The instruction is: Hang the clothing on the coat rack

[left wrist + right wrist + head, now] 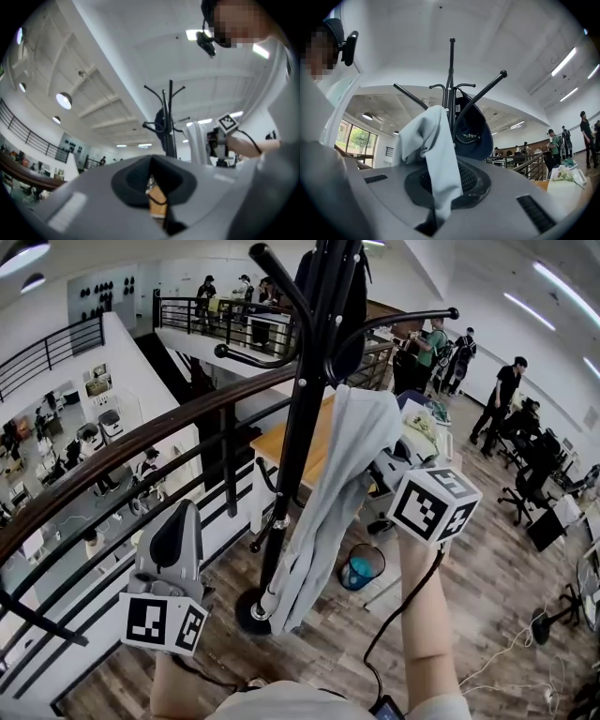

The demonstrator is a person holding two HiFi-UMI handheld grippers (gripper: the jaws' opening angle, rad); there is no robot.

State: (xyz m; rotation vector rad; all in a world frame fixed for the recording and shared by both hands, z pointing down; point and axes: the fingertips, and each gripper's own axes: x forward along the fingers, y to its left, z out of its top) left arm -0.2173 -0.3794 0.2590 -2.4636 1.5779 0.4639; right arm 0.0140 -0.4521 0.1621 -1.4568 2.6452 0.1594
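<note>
Head cam looks steeply down, close over coat rack (298,418); both gripper cams tilt up, sharing that rack.

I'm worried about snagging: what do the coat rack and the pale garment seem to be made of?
The coat rack looks like metal tube painted glossy black: thin, smoothly bent arms with ball tips catch highlights. The garment looks like soft, matt, pale grey cloth: it drapes in loose folds.

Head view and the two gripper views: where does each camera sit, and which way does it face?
Head view: on the head, steeply down at the coat rack; forearms, left gripper, right gripper show.
Left gripper view: up past shut fingers at rack.
Right gripper view: up; fingers clamp grey garment.
All share rack, garment.
</note>
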